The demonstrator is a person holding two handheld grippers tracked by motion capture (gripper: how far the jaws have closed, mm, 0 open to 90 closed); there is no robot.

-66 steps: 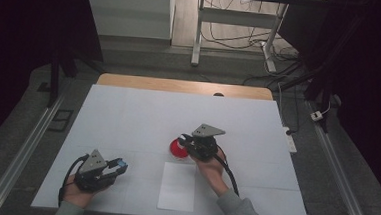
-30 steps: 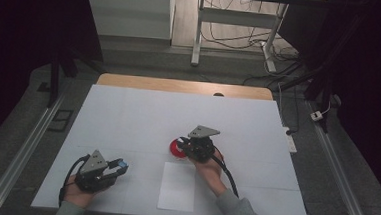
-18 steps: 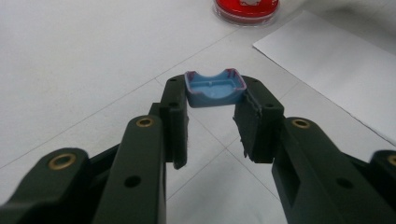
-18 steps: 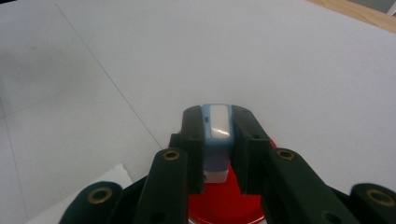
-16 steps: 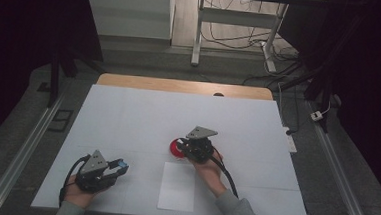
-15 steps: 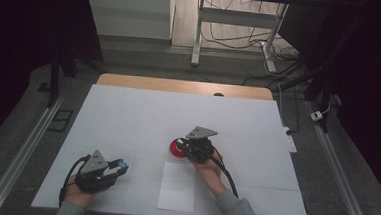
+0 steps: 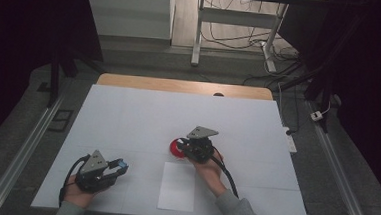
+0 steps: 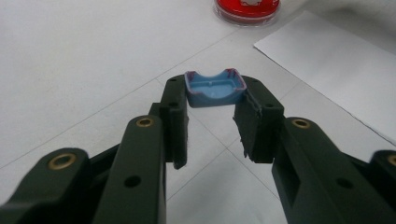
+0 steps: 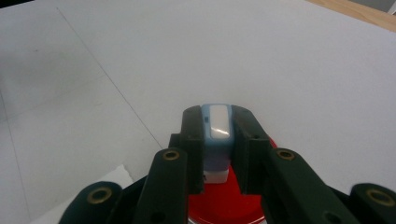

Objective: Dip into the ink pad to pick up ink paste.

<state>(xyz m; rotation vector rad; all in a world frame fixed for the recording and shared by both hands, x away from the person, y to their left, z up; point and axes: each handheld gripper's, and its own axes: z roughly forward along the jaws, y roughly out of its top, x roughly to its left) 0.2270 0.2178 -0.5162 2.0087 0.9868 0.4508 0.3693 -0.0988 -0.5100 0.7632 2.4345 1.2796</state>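
My right gripper [image 7: 185, 146] [image 9: 217, 116] is shut on a small blue and white stamp [image 9: 218, 125], held upright. The stamp's lower end stands on or just over a round red ink pad [image 7: 175, 149] [image 9: 224, 207] near the table's middle; I cannot tell whether they touch. At the front left, my left gripper [image 7: 118, 167] [image 8: 215, 93] is shut on a blue plastic cap [image 8: 215, 89] [image 7: 121, 163], gripped by its sides with its hollow side up. The red ink pad [image 8: 247, 8] also shows far off in the left gripper view.
A white sheet of paper [image 7: 177, 187] [image 8: 336, 60] lies flat in front of the ink pad, between the two hands. White covering spreads over the table [image 7: 143, 114]; a wooden edge [image 7: 180, 86] shows at the far side. Metal rails [image 7: 20, 152] run along both sides.
Since the earliest frame the right gripper with the stamp has drifted slightly nearer and to the left over the red pad. The left hand has kept still.
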